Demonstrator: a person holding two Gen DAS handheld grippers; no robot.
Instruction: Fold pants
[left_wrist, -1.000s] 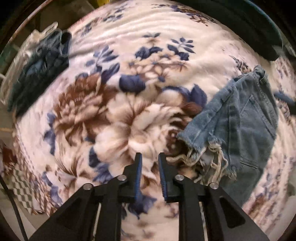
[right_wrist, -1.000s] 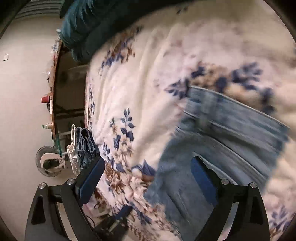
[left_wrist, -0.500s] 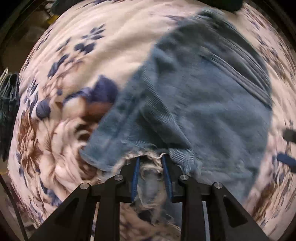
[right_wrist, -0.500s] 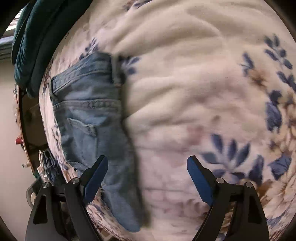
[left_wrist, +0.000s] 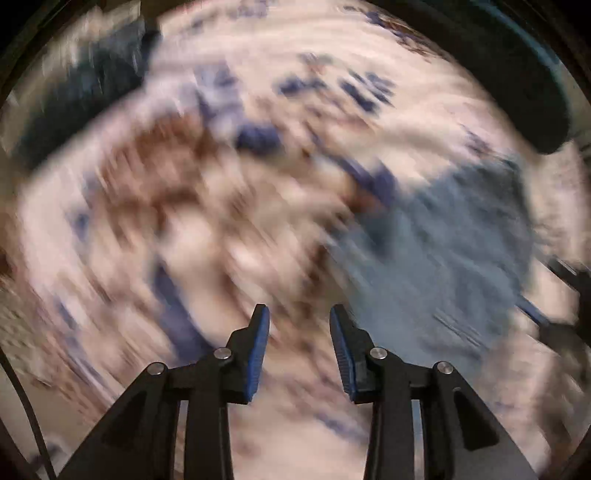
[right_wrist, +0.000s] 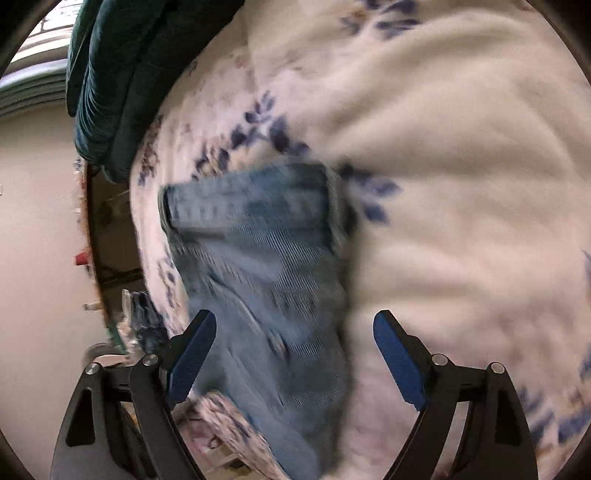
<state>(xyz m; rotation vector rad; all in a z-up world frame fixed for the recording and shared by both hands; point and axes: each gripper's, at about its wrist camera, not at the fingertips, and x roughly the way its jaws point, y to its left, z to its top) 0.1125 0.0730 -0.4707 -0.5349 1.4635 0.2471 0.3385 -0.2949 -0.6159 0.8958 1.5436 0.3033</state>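
Both tools are empty: the left gripper (left_wrist: 299, 314), low in the centre of its heavily blurred frame, has its blue-padded jaws spread with nothing between them, and the right gripper (right_wrist: 293, 325) stands wider apart still, also holding nothing. Faded blue denim shorts (right_wrist: 266, 266) lie flat on the cream fleece blanket with blue and brown flowers (right_wrist: 461, 147), waistband toward the upper middle of the right wrist frame, the body running down between the right jaws (beneath them, whether touched I cannot tell). In the left view the denim (left_wrist: 443, 251) is a smear at centre right. A dark teal cushion (right_wrist: 110, 74) fills the upper left. My judgement: the garment looks folded lengthwise, between grasps. Next calls for pinching one end and carrying it over the other.
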